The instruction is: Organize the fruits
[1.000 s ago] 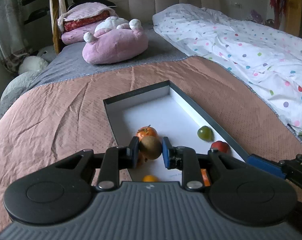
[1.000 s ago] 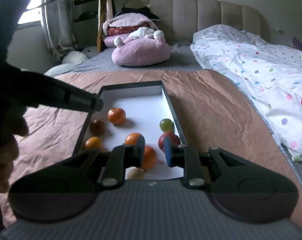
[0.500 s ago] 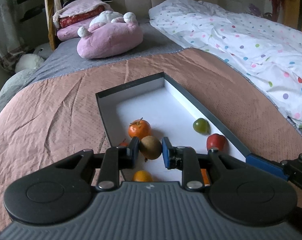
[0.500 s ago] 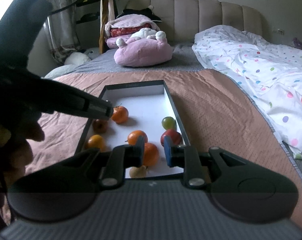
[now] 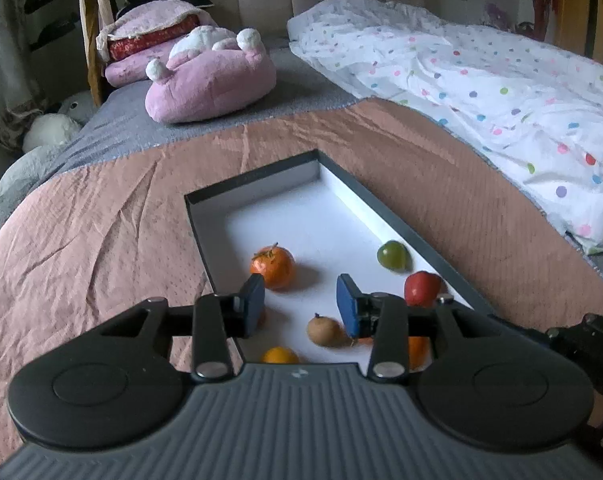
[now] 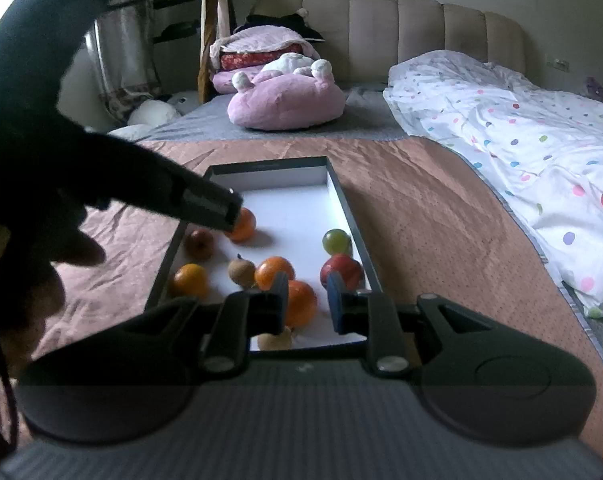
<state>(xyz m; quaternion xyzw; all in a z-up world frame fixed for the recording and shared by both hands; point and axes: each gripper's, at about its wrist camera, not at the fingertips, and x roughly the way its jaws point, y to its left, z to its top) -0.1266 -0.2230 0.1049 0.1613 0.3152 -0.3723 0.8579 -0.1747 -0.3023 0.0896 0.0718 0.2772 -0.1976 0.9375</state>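
A black-rimmed tray [image 5: 385, 216] with a white floor lies on the bed and holds several fruits. My left gripper [image 5: 299, 304] is open and empty above its near left part. A brown kiwi [image 5: 323, 331] lies on the tray floor just below it; it also shows in the right wrist view [image 6: 241, 273]. Around it are a tangerine [image 5: 272, 267], a green fruit [image 5: 391, 255], a red fruit [image 5: 422, 288] and a small orange [image 5: 280, 356]. My right gripper [image 6: 307, 300] is open at the tray's near end, over an orange [image 6: 299, 303].
The tray [image 6: 351, 220] rests on a pink-brown bedspread [image 5: 101, 240]. A dotted white duvet [image 5: 481, 92] lies to the right. A pink plush pillow [image 5: 211, 80] sits at the bed's head. My left gripper's arm [image 6: 121, 184] reaches over the tray's left side.
My left gripper opened and let go of the kiwi, which now lies on the tray floor. The right gripper stayed open and barely moved.
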